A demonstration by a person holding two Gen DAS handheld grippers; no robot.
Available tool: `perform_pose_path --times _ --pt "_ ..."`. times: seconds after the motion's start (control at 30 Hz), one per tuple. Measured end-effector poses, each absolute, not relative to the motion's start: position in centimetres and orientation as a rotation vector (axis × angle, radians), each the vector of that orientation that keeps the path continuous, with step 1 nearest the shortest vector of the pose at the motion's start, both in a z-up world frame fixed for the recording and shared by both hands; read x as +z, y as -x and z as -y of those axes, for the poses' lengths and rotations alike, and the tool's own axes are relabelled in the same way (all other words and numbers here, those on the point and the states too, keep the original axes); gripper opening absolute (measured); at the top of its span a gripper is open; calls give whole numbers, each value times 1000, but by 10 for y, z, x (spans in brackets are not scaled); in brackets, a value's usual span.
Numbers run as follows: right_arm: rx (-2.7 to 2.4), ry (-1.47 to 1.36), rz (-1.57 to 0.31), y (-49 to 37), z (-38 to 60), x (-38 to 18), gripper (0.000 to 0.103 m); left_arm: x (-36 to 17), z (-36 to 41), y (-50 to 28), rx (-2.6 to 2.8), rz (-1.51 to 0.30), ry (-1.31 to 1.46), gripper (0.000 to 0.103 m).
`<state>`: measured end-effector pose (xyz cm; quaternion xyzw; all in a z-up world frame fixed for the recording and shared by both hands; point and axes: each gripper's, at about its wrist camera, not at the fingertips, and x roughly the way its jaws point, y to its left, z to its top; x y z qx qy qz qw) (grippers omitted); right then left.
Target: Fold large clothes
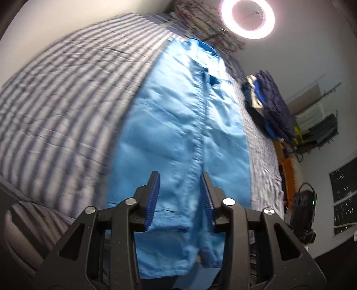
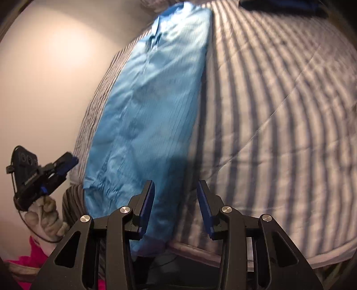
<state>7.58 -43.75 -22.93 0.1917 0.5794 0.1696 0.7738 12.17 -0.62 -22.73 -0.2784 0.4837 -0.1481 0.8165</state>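
Note:
A long light-blue garment (image 1: 178, 111) lies flat on a striped bed (image 1: 67, 89), folded into a narrow strip with a seam down its middle. My left gripper (image 1: 180, 176) hangs open over the garment's near end; cloth lies below the pads, not pinched. In the right wrist view the same garment (image 2: 151, 100) runs away from me along the bed's left side. My right gripper (image 2: 175, 184) is open above its near right edge and the striped cover (image 2: 279, 111), holding nothing. The left gripper (image 2: 67, 167) shows at lower left, held by a gloved hand (image 2: 44, 216).
A pile of dark blue and white clothes (image 1: 270, 104) sits on the bed's far right side. A lit ring light (image 1: 247, 17) stands beyond the bed. A plain wall (image 2: 44, 89) runs along the bed's left. Pink fabric (image 2: 33, 254) shows below the gloved hand.

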Motion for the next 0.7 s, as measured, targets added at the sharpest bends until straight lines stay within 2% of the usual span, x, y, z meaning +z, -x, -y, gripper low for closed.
perform_pose_path --times 0.1,0.13,0.17,0.3,0.43,0.5,0.63,0.7 --pt "391 -397 -1285 -80 424 -242 38 -234 -11 -123 -263 -1036 591 40" --pt "394 -392 -1297 -80 422 -244 28 -236 -17 -124 -252 -1039 595 40" --pt "399 -375 -1314 -81 416 -248 3 -238 -22 -124 -239 -1043 601 40" --pt "380 -319 -1327 -78 415 -240 2 -241 -36 -124 -214 -1039 612 40" --pt "341 -318 -1311 -74 429 -231 3 -253 -35 -131 -209 -1074 611 54" --pt "335 -323 -1319 -75 427 -235 4 -263 -29 -137 -228 -1122 607 54" --pt "322 -322 -1306 -71 428 -237 11 -280 -22 -142 -229 -1169 579 54" --pt "341 -362 -1279 -68 436 -231 19 -288 -23 -142 -231 -1179 592 54"
